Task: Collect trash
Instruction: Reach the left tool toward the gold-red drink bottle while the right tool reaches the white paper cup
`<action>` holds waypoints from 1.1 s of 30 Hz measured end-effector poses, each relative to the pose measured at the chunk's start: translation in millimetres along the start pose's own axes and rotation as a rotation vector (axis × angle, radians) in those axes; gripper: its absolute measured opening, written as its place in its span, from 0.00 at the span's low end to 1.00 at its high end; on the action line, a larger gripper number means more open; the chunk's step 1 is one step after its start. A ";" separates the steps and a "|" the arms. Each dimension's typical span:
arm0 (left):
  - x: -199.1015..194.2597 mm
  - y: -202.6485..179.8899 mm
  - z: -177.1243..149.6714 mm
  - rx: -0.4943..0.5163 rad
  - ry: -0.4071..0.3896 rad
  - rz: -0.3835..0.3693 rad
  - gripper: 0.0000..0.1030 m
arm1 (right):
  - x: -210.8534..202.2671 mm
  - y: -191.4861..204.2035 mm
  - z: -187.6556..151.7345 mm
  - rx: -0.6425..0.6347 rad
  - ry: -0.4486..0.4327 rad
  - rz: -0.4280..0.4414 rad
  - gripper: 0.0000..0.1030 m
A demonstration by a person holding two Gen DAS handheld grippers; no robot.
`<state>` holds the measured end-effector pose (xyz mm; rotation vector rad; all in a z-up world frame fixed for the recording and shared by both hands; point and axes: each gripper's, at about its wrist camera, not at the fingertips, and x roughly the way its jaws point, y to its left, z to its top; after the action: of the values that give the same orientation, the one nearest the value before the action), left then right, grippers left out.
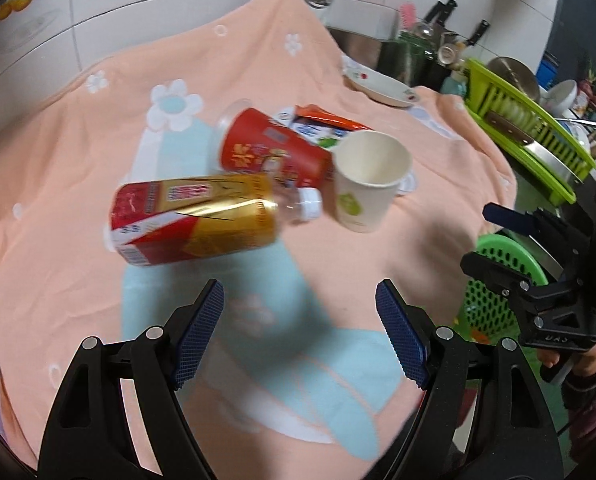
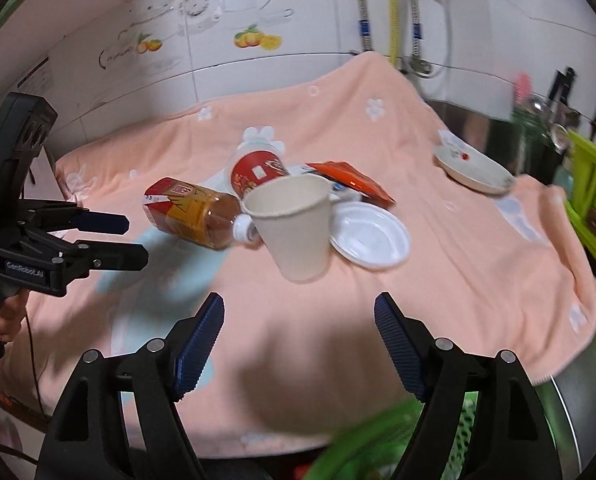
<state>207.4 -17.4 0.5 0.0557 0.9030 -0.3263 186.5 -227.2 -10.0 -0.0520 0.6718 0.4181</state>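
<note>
Both claws hang released and empty: left claw (image 1: pixel 300 300), right claw (image 2: pixel 298 312). Ahead of them on the peach-covered worktop (image 2: pixel 438 280) lies the trash: a tea bottle (image 1: pixel 194 216), red cup (image 1: pixel 274 148), paper cup (image 2: pixel 294 224) and white lid (image 2: pixel 372 236), clustered close together.

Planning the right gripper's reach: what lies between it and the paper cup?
Nothing: in the right wrist view only bare peach cloth separates the open right gripper from the paper cup.
</note>
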 end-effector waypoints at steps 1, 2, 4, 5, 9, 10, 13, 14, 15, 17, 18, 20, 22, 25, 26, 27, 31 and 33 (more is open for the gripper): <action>0.1 6.0 1.7 0.004 -0.002 0.010 0.75 | 4.6 2.2 3.4 -0.007 0.001 0.003 0.73; 0.6 9.1 4.1 0.008 -0.002 0.017 0.75 | 9.6 3.5 6.9 -0.015 0.002 0.004 0.74; 1.8 17.8 6.8 0.021 0.001 0.035 0.77 | 21.3 5.9 13.9 -0.025 0.007 0.008 0.75; 2.5 22.5 8.8 0.031 0.001 0.044 0.78 | 25.7 6.4 15.9 -0.027 0.009 0.010 0.75; 7.6 39.2 18.4 0.110 0.015 0.060 0.81 | 46.2 9.5 25.3 -0.048 0.023 0.007 0.75; 9.1 42.0 20.5 0.129 0.017 0.062 0.82 | 50.4 9.2 27.0 -0.052 0.027 0.007 0.76; 13.7 53.0 28.0 0.190 0.018 0.061 0.85 | 64.1 9.4 31.6 -0.064 0.040 0.000 0.77; 14.6 55.3 29.7 0.202 0.017 0.057 0.88 | 68.8 8.9 33.1 -0.067 0.046 0.000 0.77; 16.7 58.7 32.5 0.225 0.017 0.044 0.89 | 73.1 8.5 34.3 -0.069 0.051 -0.002 0.77; 22.0 65.4 38.3 0.258 0.020 0.024 0.92 | 80.2 7.4 35.8 -0.070 0.059 -0.004 0.77; 24.5 68.4 40.7 0.266 0.025 0.016 0.92 | 84.2 6.8 36.7 -0.069 0.063 -0.004 0.78; 30.7 73.1 44.5 0.284 0.035 0.012 0.93 | 89.9 4.9 37.6 -0.066 0.069 -0.003 0.78; 36.2 75.1 48.3 0.325 0.040 0.012 0.93 | 96.2 4.0 39.1 -0.065 0.076 -0.002 0.78; 42.4 78.6 53.6 0.384 0.057 -0.019 0.94 | 102.2 3.0 41.1 -0.067 0.081 -0.002 0.79; 44.4 80.2 55.3 0.396 0.066 -0.040 0.95 | 104.1 2.4 41.8 -0.067 0.082 0.000 0.79; 47.3 82.0 57.0 0.410 0.080 -0.067 0.95 | 106.2 1.5 42.5 -0.064 0.085 0.005 0.79; 60.4 84.3 60.7 0.471 0.118 -0.113 0.95 | 112.5 -0.1 44.0 -0.061 0.096 0.016 0.79; 65.4 83.4 62.2 0.521 0.128 -0.116 0.95 | 115.3 -0.3 45.4 -0.063 0.100 0.020 0.79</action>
<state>317.4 33.6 -19.2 0.5108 0.9304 -0.6660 294.6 -178.0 -45.1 -0.1265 0.7585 0.4578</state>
